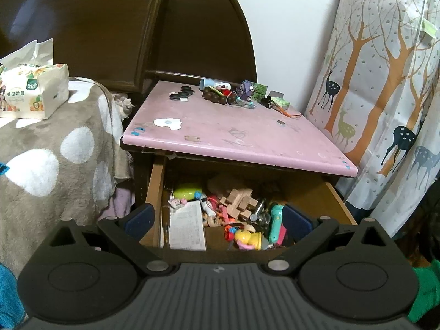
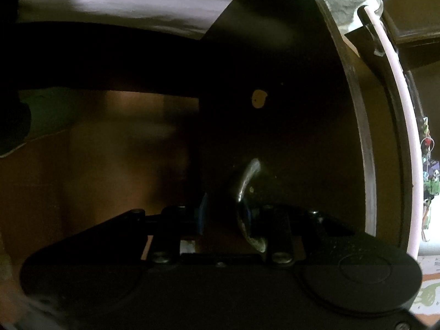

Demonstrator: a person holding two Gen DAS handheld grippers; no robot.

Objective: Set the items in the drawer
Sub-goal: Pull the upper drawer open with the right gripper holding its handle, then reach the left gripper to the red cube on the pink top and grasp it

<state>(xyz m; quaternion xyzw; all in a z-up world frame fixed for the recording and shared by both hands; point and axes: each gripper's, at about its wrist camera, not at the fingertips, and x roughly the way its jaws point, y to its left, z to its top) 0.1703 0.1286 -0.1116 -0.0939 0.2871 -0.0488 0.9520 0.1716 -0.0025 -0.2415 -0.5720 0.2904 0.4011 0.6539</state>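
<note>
In the left wrist view the wooden drawer (image 1: 154, 189) under the pink tabletop (image 1: 228, 134) stands pulled out, full of toys, wooden blocks (image 1: 238, 202) and a paper slip (image 1: 187, 227). My left gripper (image 1: 218, 221) is open and empty, hovering over the drawer's front. Small items (image 1: 228, 93) lie at the tabletop's far edge. In the dark right wrist view my right gripper (image 2: 224, 216) is shut on the drawer's metal handle (image 2: 246, 178), against the dark drawer front (image 2: 288, 137).
A bed with a grey spotted blanket (image 1: 55, 148) and a tissue pack (image 1: 33, 90) is at the left. A deer-print curtain (image 1: 385, 96) hangs at the right. A dark headboard (image 1: 192, 27) rises behind the table.
</note>
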